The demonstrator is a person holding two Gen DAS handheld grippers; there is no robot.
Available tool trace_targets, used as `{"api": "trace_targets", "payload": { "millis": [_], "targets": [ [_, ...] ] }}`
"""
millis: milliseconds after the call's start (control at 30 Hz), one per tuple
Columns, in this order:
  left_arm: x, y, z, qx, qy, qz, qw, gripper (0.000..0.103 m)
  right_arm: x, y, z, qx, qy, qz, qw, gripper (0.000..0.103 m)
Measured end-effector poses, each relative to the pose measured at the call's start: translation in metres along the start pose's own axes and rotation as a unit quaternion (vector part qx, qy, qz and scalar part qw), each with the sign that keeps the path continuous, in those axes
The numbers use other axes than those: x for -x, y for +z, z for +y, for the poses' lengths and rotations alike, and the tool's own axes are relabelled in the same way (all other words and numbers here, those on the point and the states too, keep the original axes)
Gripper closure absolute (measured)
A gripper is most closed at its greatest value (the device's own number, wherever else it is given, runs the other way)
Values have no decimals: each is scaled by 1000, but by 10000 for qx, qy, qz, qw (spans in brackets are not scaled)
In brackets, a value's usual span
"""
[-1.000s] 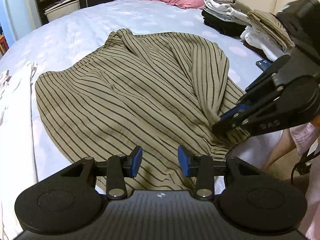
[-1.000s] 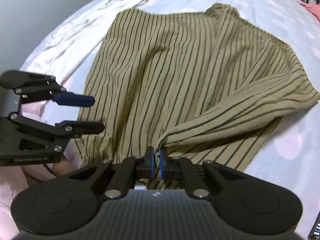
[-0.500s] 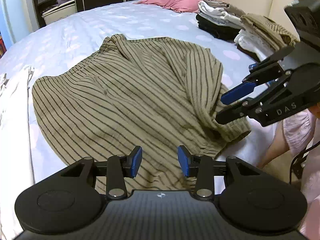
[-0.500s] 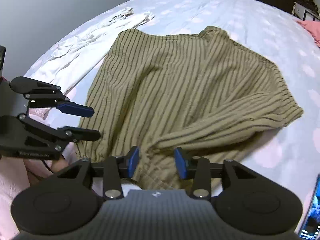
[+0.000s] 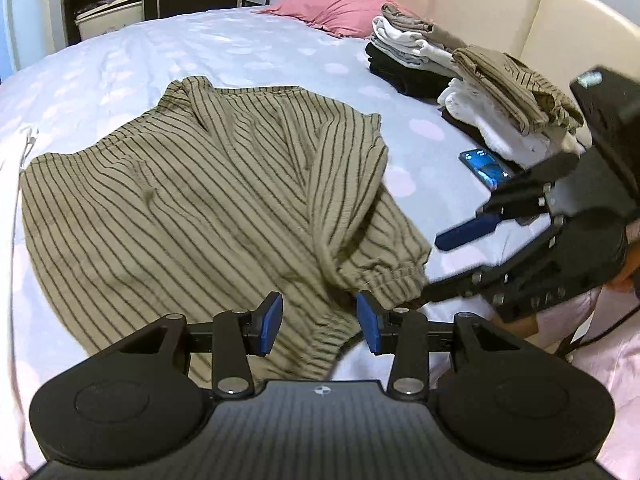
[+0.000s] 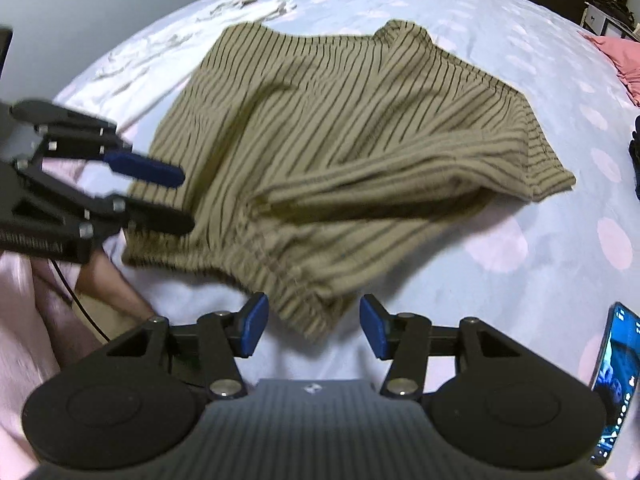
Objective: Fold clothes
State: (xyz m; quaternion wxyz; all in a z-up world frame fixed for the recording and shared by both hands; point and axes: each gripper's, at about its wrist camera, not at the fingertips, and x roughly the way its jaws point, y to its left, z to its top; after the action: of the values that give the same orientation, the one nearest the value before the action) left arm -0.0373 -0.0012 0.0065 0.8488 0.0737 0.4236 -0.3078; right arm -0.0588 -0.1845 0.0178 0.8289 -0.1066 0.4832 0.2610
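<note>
The bed [image 5: 200, 52], in a pale sheet with faint pink spots, carries everything here. Spread across its middle is the shirt [image 5: 192, 200], olive with thin dark stripes, lying mostly flat with its collar toward the far side and one sleeve [image 5: 344, 184] laid slantwise over the body, the elastic cuff [image 5: 384, 276] ending near the bed's near edge. Along the right side by the headboard sit stacks of folded clothes [image 5: 480, 88], with a pink pillow [image 5: 340, 8] beyond and a white garment [image 6: 192, 44] lying loose past the shirt's far side. A phone [image 5: 486, 164] with a lit screen rests on the sheet just beside the stacks. The left tongs [image 5: 318, 322] hover over the shirt's gathered hem with jaws spread wide and nothing between them; the right tongs [image 6: 310, 322] hang just short of the cuff, likewise parted and empty. The cloth looks light, soft and crinkled, so it should drape and slide rather than hold a crease, and a pinch on a single layer could drag the layers beneath out of line. The thicker gathered parts, cuff and hem band, or the shoulder seam, look the surest places to grip. Whether the crossed sleeve is a fold already laid or only where it fell cannot be told from here.
</note>
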Motion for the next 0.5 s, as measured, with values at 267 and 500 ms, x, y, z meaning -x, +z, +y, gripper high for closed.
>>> {"api": "trace_targets", "payload": {
  "millis": [267, 500],
  "targets": [
    [-7, 5, -16, 35, -55, -49, 10000, 59, -5, -18, -15, -167, -32, 196, 9997, 49],
    [-15, 6, -24, 260, -18, -19, 9997, 59, -5, -26, -21, -207, 11, 202, 9996, 49]
  ]
}}
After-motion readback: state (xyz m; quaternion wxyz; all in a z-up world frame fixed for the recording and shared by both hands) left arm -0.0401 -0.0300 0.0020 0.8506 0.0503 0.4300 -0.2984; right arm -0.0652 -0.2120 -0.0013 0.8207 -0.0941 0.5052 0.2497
